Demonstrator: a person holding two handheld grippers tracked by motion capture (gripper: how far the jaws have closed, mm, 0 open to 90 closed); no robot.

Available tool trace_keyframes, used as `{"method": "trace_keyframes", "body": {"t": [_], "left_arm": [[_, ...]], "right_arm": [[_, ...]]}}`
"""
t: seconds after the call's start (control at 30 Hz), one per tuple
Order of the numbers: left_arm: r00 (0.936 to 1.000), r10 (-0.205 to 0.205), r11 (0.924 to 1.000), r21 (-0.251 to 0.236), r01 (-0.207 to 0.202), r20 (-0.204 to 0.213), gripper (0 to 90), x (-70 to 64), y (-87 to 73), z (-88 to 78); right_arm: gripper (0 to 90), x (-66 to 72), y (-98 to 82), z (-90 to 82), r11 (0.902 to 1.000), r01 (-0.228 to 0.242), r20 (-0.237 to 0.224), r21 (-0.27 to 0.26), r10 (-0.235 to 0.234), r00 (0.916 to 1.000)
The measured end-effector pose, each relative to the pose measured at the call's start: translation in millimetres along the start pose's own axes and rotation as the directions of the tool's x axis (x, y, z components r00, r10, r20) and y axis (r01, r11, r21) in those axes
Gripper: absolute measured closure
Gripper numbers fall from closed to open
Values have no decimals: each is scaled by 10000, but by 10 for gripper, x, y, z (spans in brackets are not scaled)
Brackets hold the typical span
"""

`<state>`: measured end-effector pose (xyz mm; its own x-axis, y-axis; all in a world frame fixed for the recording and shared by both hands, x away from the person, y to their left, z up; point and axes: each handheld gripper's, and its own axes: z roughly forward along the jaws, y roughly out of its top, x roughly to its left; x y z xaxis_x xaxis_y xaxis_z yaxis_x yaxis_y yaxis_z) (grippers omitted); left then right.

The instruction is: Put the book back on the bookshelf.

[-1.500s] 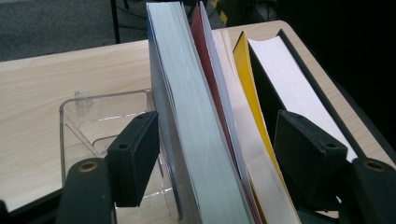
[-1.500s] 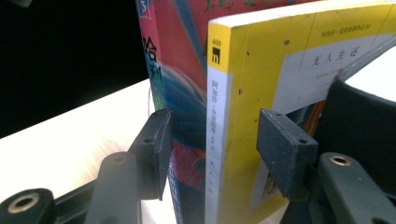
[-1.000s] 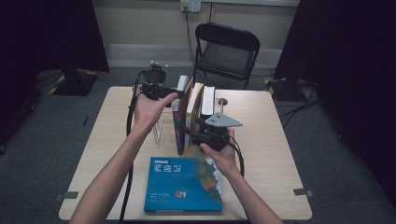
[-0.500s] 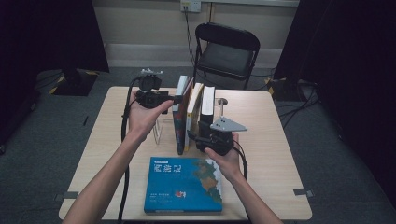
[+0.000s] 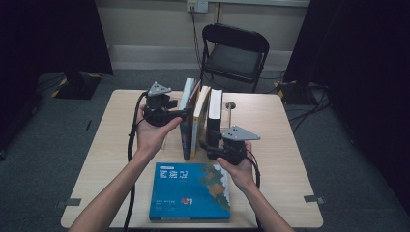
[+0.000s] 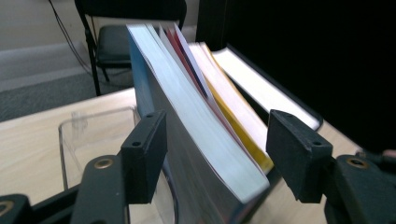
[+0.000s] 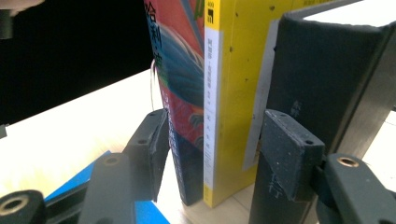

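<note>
We are easing both hands back toward us: the left gripper (image 5: 183, 114) (jaws just narrowed) straddles the leaning book (image 6: 196, 135) unclamped, while the right gripper (image 5: 205, 144) gapes around the spines.

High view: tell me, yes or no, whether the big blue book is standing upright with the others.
No, the big blue book lies flat on the table, in front of the upright books.

Glossy paper books (image 5: 196, 118), pale wood-grain table (image 5: 280, 145)
</note>
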<state>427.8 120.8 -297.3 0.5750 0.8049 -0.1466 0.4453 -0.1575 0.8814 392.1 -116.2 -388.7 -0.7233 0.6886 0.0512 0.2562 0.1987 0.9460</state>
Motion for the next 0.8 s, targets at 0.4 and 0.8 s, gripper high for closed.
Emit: {"method": "trace_keyframes", "body": {"t": [0.4,0.8], "left_arm": [[9996,96,9993,-360,-86,259,347,-31,-410,-51],[9995,-3,9999,148,-1,315,353,55,-904,-145]], "right_arm": [[387,32,-112,-151,9980,342,-21,526,-341,9994],[332,-31,-415,-307,9919,79,-8,1269,-79,10000]]}}
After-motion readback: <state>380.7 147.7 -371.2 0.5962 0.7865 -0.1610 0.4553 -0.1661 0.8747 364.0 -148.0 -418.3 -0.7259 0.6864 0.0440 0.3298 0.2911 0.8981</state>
